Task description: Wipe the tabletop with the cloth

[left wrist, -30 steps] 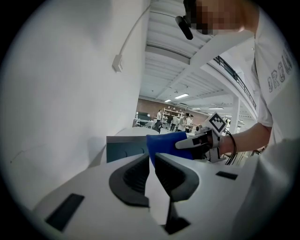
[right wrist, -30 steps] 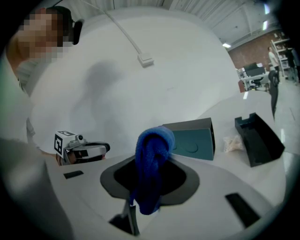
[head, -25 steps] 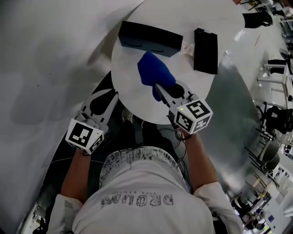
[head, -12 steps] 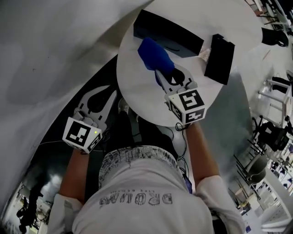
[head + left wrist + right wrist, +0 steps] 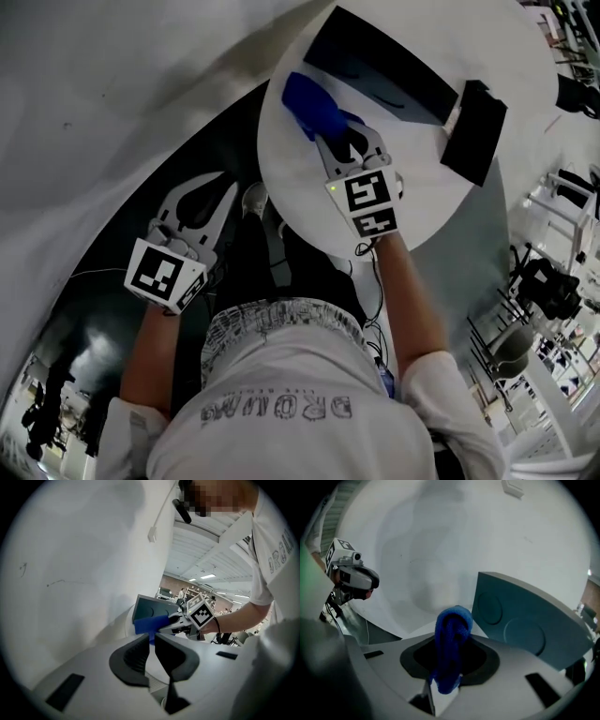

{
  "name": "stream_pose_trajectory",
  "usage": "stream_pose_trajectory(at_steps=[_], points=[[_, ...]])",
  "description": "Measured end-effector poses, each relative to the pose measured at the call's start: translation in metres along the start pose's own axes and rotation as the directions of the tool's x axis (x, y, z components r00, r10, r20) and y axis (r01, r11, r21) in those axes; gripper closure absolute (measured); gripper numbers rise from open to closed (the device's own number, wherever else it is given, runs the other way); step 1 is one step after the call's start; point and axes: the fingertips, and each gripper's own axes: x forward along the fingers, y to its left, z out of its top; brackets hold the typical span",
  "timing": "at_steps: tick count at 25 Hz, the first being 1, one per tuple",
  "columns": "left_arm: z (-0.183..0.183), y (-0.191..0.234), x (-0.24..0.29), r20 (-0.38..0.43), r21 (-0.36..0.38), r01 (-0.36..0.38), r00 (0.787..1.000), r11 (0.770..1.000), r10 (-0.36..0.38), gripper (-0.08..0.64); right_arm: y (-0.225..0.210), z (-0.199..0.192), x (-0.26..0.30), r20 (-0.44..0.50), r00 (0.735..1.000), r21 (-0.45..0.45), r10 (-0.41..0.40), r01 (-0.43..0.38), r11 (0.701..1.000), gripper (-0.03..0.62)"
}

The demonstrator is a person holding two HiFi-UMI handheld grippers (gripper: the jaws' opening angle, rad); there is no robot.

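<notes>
Right gripper point(image 5: 330, 142) was clamped tight on the blue cloth point(image 5: 451, 658), which was bunched on the white tabletop point(image 5: 300, 202) just beside the dark box point(image 5: 394, 70). The box's top was cut off by the frame. Left gripper point(image 5: 151, 644) was held off the table, its jaws almost together with nothing between them. Shirt point(image 5: 281, 375) print began "DRO"; the rest was unclear. The cloth's clamped end was hidden between the pads.

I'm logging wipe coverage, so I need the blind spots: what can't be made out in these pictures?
- Whether the cloth touches the tabletop: head view, hidden under the cloth's bulk and the right gripper.
- Tabletop's far edge: cut off by the head view's top edge.
- Dirt or wiped streaks: white surface too washed out in every view.
</notes>
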Motion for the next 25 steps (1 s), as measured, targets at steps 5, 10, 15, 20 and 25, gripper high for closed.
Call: stream_pose_trajectory(at_steps=[5,10,15,20,25], points=[[-0.009,0.015,-0.007,-0.007,-0.022,-0.014,1.0,1.0,0.014,0.508,0.012,-0.009,0.027,-0.055,0.998,-0.017,0.026,-0.027,0.999,0.485],[-0.018,0.026,-0.014,-0.02,-0.041,-0.02,1.0,0.999,0.019,0.508,0.018,-0.012,0.044,-0.089,0.996,-0.035,0.025,-0.028,0.999,0.485],[-0.021,0.032,-0.017,-0.026,-0.047,-0.007,1.0,0.999,0.006,0.509,0.022,-0.013,0.057,-0.11,0.993,-0.009,0.042,-0.044,0.999,0.486],[-0.017,0.023,-0.007,-0.036,-0.031,0.029,0.999,0.999,-0.03,0.509,0.018,-0.012,0.058,-0.106,0.993,0.028,0.059,-0.056,0.998,0.488],[-0.013,0.005,0.005,-0.044,-0.005,0.075,0.996,0.997,-0.075,0.509,0.013,-0.018,0.05,-0.078,0.996,0.078,0.047,-0.041,0.996,0.489]])
